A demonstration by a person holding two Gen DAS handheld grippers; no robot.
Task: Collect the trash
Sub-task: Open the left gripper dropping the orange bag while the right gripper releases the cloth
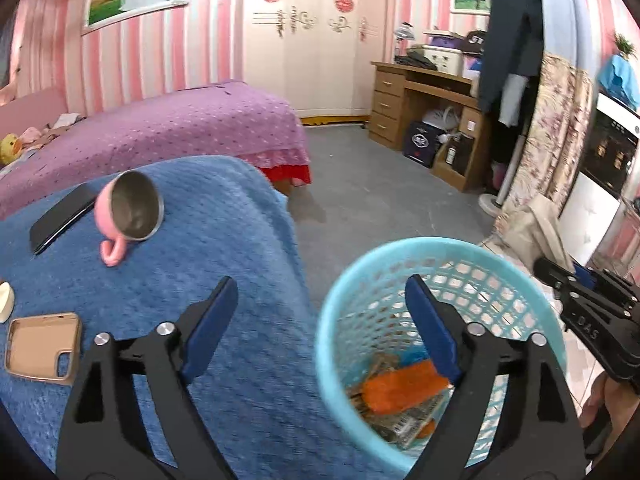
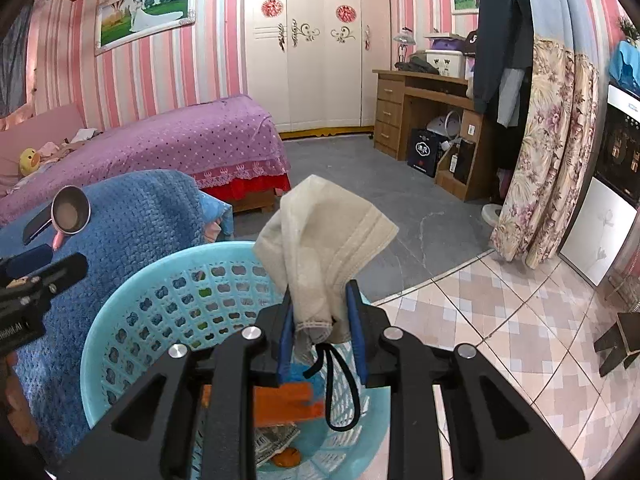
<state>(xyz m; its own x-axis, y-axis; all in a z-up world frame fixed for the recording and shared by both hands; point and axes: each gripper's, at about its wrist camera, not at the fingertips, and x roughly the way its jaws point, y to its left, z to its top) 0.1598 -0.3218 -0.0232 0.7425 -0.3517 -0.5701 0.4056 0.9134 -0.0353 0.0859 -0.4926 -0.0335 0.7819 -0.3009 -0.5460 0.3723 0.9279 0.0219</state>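
Beyond both tools the pink-striped bedroom opens out: a purple bed ahead to the left of the right gripper, a white wardrobe straight ahead, a wooden desk off to its right, with grey floor giving way to pink tiles below that side. Nearer, left of the tools, a blue blanket covers a raised surface carrying a tipped pink mug, a dark phone and a tan phone case.

Directly under the tools sits the turquoise basket, already holding an orange wrapper and other scraps. The right gripper pinches a crumpled face mask, its black ear loop dangling above the basket's mouth. The left gripper stands spread wide with nothing between its pads, one finger over the blanket, the other over the basket.

I'd worry the mask is light and stands up beyond the fingertips, so it could drift past the rim on release, or its loop could snag on a finger.
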